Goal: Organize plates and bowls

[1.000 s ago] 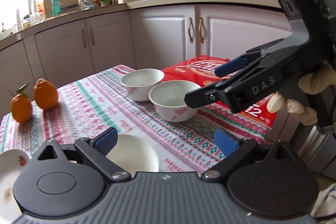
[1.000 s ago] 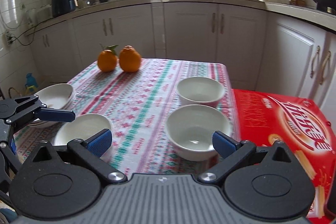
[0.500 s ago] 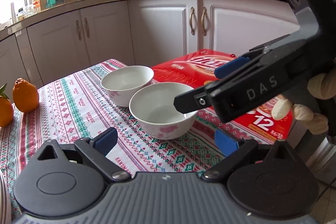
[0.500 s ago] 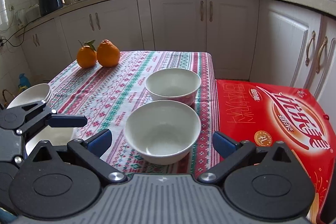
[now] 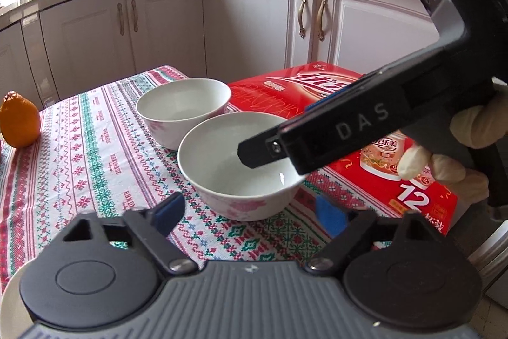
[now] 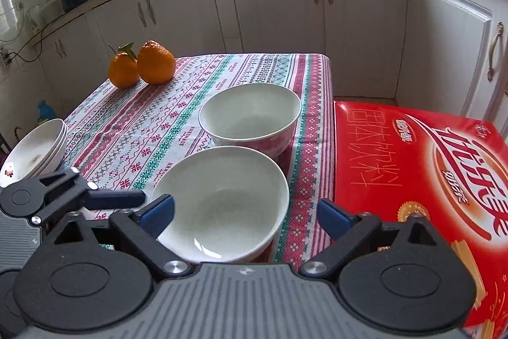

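right gripper (image 6: 244, 213) spread wide, blue pads either side of the near bowl (image 6: 222, 205); left pad sits at the bowl's near-left rim, right pad stands clear of the far side. whether any pad touches the china, cannot tell. nothing clamped yet. left gripper (image 5: 250, 215) also wide, holding nothing, pointed at the same bowl from the other side, just short of its base.

in the left wrist view the right gripper's dark finger hangs over the bowl's hollow, tip above the inside.

second bowl (image 6: 250, 116) stands right behind the near one, the two touching or nearly so; cannot tell which. both sit on the patterned cloth (image 6: 177, 123) near the table's right edge, beside a red box (image 6: 412, 167). stacked plates (image 6: 35, 148) at the left edge of the table, two oranges (image 6: 143, 65) at the far left corner.

risks, as i judge them:
- both grippers aimed at one bowl; they could knock together or pinch the rim from two directions and tip it.
- glazed china, curved wall: a grip on the rim alone may slip as it lifts.
- a nudge forward would shove the near bowl into the one behind it and chip it.
- cloth may drag and shift if the bowl is pushed instead of lifted.
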A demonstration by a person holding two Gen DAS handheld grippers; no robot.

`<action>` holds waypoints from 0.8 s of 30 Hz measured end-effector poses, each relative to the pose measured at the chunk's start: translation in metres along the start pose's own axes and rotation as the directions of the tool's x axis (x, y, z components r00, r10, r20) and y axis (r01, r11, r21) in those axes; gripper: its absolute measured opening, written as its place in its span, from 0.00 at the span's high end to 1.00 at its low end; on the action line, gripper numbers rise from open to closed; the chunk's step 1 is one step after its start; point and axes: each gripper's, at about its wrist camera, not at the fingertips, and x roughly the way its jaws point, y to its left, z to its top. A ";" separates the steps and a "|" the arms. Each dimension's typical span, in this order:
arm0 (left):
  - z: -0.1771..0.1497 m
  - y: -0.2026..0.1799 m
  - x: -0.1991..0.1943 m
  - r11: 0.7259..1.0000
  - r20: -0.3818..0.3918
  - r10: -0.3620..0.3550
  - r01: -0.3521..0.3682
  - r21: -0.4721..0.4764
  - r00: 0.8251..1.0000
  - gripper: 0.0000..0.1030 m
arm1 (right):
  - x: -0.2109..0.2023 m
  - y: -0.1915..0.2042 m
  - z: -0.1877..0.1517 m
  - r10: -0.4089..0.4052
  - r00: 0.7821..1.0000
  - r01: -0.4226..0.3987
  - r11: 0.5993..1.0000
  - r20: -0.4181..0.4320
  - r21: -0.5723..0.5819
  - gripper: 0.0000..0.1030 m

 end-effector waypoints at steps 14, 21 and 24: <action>0.002 0.002 0.012 1.000 -0.005 -0.017 0.017 -0.015 1.000 0.23 | 0.023 -0.007 0.012 0.055 0.997 -0.055 0.998 -0.047 -0.015 0.29; 0.001 0.003 0.013 1.000 0.001 -0.016 0.016 -0.020 1.000 0.24 | 0.030 -0.010 0.014 0.071 0.996 -0.072 0.997 -0.059 -0.006 0.35; 0.001 0.004 0.013 1.000 0.001 -0.017 0.017 -0.024 1.000 0.24 | 0.031 -0.010 0.015 0.076 0.995 -0.076 0.997 -0.061 -0.001 0.35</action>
